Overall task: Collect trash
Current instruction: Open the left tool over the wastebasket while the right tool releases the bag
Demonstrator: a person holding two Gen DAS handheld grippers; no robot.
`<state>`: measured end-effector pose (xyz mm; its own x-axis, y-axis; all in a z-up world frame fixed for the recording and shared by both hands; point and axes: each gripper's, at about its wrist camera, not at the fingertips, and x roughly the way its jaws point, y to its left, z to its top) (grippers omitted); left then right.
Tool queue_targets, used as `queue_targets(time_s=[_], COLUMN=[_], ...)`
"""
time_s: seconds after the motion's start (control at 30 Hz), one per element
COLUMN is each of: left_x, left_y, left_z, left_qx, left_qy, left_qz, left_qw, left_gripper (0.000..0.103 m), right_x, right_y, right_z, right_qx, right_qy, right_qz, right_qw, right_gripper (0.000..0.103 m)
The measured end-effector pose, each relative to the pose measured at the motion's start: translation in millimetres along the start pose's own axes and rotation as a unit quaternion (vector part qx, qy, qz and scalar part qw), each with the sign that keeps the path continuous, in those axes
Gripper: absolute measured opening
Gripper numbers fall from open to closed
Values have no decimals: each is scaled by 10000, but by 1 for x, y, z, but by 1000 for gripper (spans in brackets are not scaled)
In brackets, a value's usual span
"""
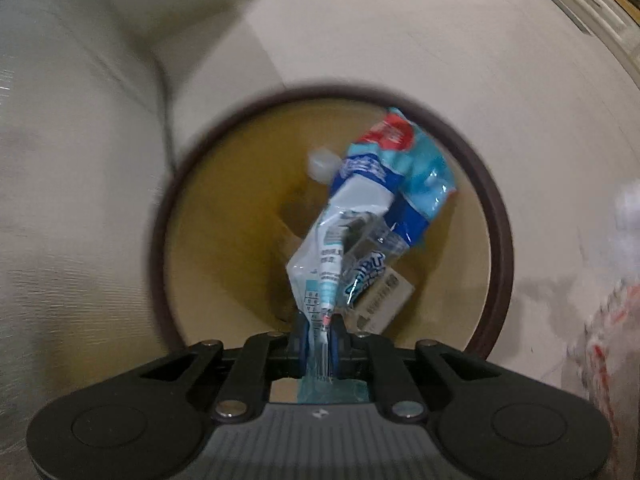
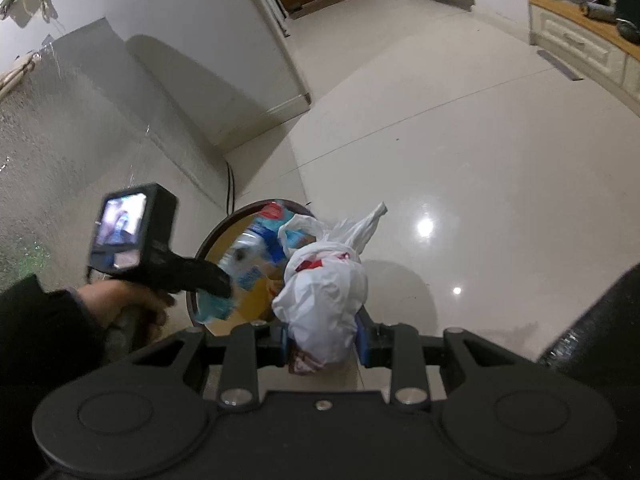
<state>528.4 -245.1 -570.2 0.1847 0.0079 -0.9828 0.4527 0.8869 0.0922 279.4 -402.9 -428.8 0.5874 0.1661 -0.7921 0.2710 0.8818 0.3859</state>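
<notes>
Left wrist: wrapper (image 1: pixel 360 220) pinched between left tongs (image 1: pixel 319 334).

Glossy plastic wrapper (image 1: pixel 372 216), crinkled plastic bag (image 2: pixel 324 300), shiny tiled floor (image 2: pixel 460 152)

- The left gripper (image 1: pixel 319 334) pinched the tail of a blue and white plastic wrapper (image 1: pixel 372 216)
- The wrapper hung over a round bin (image 1: pixel 505 240) with a dark rim
- Pale floor (image 1: pixel 420 40) lay beyond
</notes>
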Motion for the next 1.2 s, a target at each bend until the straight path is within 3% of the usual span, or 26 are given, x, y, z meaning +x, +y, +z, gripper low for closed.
queue_targets(time_s=[0.2, 0.43, 0.57, 0.63, 0.7, 0.77, 0.8, 0.97, 1.13, 1.2], left_x=[46, 60, 53, 36, 21, 5, 0, -18, -26, -29], left_y=[15, 27, 30, 22, 14, 7, 5, -1, 16, 21], left_z=[-9, -13, -26, -30, -33, -35, -36, -46, -56, -60], left_qx=[12, -29, -110, -47, -79, -35, -36, 0, -506, -685], left_qy=[216, -58, -276, -455, -746, -951, -977, -991, -942, -948], left_qz=[-401, -554, -726, -588, -514, -601, -679, -627, -707, -702], left_qw=[9990, 9984, 9969, 9972, 9959, 9936, 9929, 9931, 9917, 9906], left_gripper=[11, 16, 39, 53, 89, 91, 91, 91, 91, 91], right_x=[53, 131, 162, 175, 181, 187, 187, 173, 168, 169], right_y=[22, 38, 48, 52, 50, 48, 48, 38, 26, 27], right_z=[21, 32, 31, 27, 21, 16, 13, 9, 9, 10], right_qx=[34, 841, 980, 926, 958, 976, 957, 876, 1128, 1013], right_qy=[164, 672, 664, 714, 848, 1103, 1137, 1072, 1084, 1042], right_qz=[269, 456, 126, 3, 1, 95, 157, 226, 251, 174], right_qw=[9995, 9931, 9929, 9931, 9918, 9890, 9888, 9901, 9874, 9892], right_gripper=[31, 31, 31, 34, 41, 61, 62, 54, 41, 28])
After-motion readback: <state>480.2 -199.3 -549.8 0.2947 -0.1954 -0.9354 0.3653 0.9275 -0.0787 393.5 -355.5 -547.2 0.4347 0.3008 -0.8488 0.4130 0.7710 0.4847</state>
